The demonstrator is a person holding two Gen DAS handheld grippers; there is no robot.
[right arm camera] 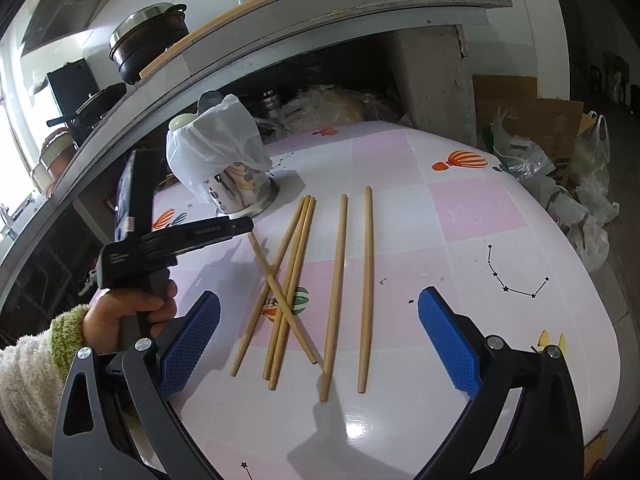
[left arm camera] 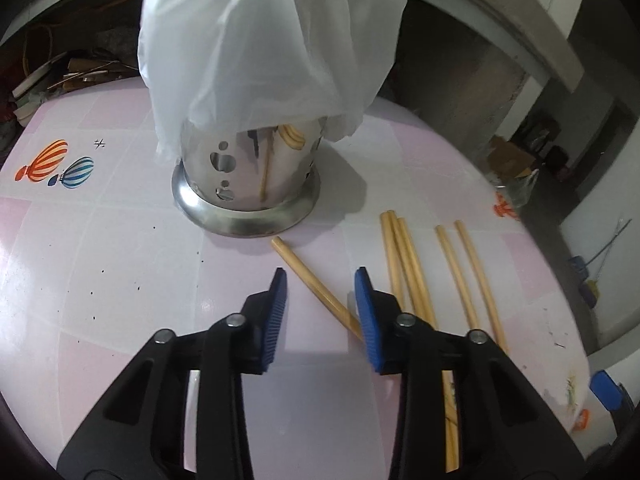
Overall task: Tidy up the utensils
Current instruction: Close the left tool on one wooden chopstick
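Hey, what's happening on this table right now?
A person is sorting chopsticks with two tools. Six loose chopsticks lie on the pink table beside a steel holder draped with a plastic bag. The left hand-held gripper hovers open over one chopstick, gripping nothing. The right hand-held gripper waits wide open.

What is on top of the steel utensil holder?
A white plastic bag covers the steel utensil holder, hiding the rim and most contents. In the right wrist view something pokes out above it.

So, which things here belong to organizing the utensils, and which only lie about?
For the job:
- chopsticks
- steel holder
- left gripper
- right gripper

Lying about:
- plastic bag over the holder
- pot
- cardboard box
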